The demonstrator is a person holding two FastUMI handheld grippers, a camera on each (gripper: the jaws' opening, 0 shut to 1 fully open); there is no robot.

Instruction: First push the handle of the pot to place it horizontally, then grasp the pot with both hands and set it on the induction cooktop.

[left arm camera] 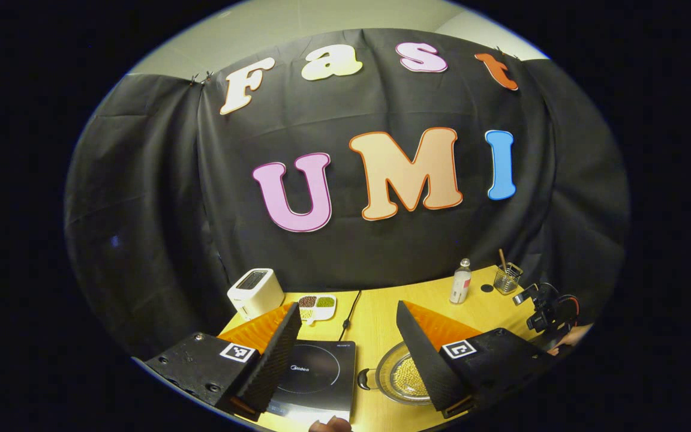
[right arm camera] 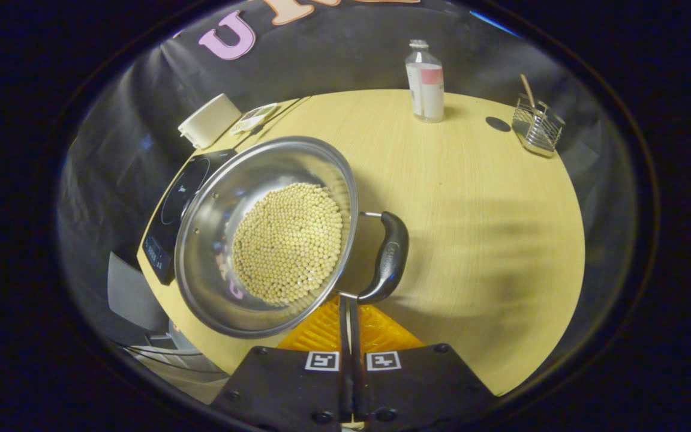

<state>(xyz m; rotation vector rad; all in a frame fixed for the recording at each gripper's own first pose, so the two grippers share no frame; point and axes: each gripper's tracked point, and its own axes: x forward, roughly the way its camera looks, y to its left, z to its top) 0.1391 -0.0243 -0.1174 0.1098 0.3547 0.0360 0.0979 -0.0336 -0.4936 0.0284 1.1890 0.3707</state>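
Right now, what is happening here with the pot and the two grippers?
A person holds a gripper in each hand over a table. The pot, full of small pale beans, stands beside the cooktop, not yet on it. The right gripper has its fingers closed together, their tips close below the pot's black handle. The left gripper is open, raised above the cooktop and pot, holding nothing.
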